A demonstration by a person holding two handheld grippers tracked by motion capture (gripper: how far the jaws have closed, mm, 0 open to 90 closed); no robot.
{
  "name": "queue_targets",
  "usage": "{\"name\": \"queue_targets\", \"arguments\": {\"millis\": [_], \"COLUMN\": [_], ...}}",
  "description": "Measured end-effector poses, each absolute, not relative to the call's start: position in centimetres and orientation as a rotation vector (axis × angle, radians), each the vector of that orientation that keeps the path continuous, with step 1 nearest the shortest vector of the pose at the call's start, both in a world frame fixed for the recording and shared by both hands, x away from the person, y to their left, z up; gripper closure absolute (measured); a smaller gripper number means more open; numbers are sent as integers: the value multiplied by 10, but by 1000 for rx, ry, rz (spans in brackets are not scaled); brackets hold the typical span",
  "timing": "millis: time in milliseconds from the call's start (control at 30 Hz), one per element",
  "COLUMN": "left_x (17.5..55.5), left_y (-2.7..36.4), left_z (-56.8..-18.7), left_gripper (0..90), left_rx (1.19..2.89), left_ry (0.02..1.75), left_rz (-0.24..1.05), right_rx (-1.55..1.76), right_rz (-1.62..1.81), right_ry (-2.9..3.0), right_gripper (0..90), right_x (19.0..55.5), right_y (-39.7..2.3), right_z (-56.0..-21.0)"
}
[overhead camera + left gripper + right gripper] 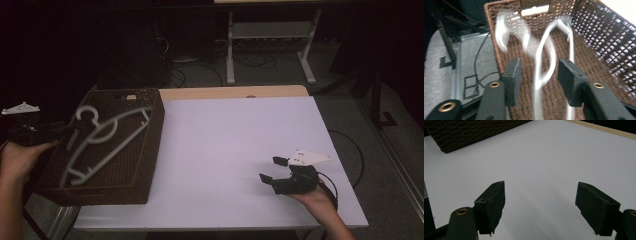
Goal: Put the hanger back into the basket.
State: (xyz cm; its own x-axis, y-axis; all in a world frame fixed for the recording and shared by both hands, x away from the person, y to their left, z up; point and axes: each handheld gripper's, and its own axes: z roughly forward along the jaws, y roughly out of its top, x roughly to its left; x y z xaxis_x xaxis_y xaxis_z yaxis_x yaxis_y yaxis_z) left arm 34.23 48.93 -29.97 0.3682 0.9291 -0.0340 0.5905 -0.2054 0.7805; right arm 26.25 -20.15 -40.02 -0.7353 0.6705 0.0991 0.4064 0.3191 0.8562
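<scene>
Left gripper (pixel 537 75) and right gripper (pixel 540 205): black bodies, blocky black fingers (pixel 491 202), brass-ringed pivot holes, pale three-cornered top plates, a dark trailing cable; forearms unsleeved.

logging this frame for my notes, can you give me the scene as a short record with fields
surface: white table
container: brown woven basket at the table's left end
item: white plastic hanger, inside the basket, hook toward the far wall
left tool: at the basket's left rim, jaws apart, a hanger bar between them, pads not pressing on it; hanger blurred in the left gripper view
right tool: over the table's right part, jaws open, nothing between them
contact: no grip on the hanger now
</scene>
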Motion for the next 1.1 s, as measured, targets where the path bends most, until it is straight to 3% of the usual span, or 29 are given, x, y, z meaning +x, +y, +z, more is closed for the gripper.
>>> {"name": "queue_targets", "arguments": {"millis": [233, 600, 733, 1100], "left_x": [340, 339, 337, 327], "left_y": [473, 425, 404, 347], "left_z": [-290, -277, -277, -280], "left_gripper": [343, 208, 172, 125], "left_rx": [1848, 1800, 1784, 1763], "left_ry": [1246, 1089, 1035, 896], "left_rz": [555, 500, 478, 433], "right_rx": [970, 963, 964, 958], "right_rz": [1384, 1414, 1429, 1483], "right_ry": [2306, 2287, 2267, 2213], "right_gripper": [229, 191, 143, 131], "right_x": [263, 265, 267, 273], "right_y": [-202, -203, -203, -204], "right_z": [-398, -393, -387, -371]}}
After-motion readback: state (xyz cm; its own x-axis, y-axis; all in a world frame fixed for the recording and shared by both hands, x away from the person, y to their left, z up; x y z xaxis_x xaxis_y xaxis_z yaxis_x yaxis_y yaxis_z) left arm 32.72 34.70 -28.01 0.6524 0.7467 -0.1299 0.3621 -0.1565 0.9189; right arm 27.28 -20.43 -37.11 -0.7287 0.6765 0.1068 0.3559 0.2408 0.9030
